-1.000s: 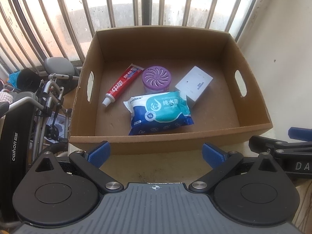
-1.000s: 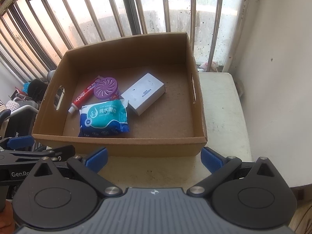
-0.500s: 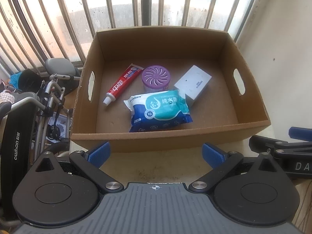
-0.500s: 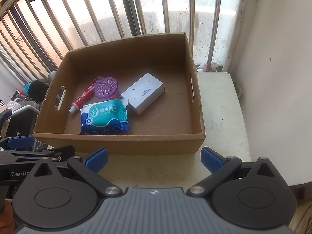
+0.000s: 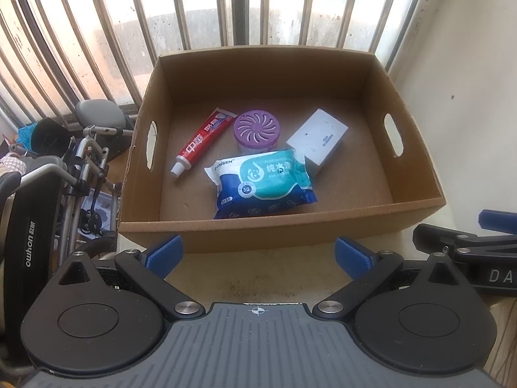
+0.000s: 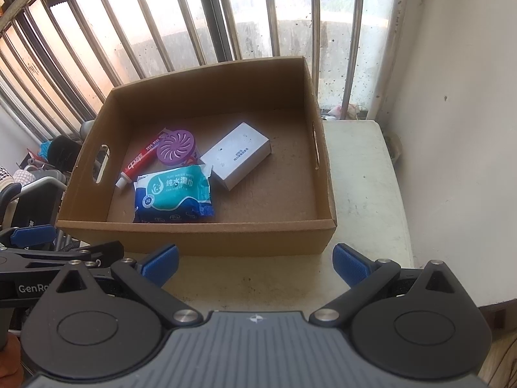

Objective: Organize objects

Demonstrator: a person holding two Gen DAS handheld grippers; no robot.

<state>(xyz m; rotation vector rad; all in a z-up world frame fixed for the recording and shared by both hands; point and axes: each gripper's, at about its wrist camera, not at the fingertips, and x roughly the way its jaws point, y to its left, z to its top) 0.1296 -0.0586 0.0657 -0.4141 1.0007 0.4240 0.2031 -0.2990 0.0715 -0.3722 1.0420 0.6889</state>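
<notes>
Box: the cardboard box (image 5: 284, 226) stands on the worktop (image 6: 362, 174), hard against the window bars; it is the landmark for everything below.
Contents: four things lie on the box floor, toward its left half. The wet-wipes pack (image 5: 261, 182) is nearest the box's front wall; the purple round container (image 5: 257, 128) is just behind the pack; the red toothpaste tube (image 5: 202, 140) lies slantwise to the left of the container; the white carton (image 5: 318, 140) sits to the right of the container, its near corner just beside the pack.
Free room: the right half of the box floor is bare.
Step in hand: judging by how things lie, nothing is being handled now; either the sorting is done or a pick from the box is about to start.
Next move: if a pick follows, it calls for clearing the front wall, then dropping onto the pack, the closest item.
Left gripper (image 5: 257, 253): fingers spread wide, holding nothing, poised in front of the box's front wall.
Right gripper (image 6: 255, 262): fingers equally wide, empty, also in front of the box, touching nothing.
</notes>
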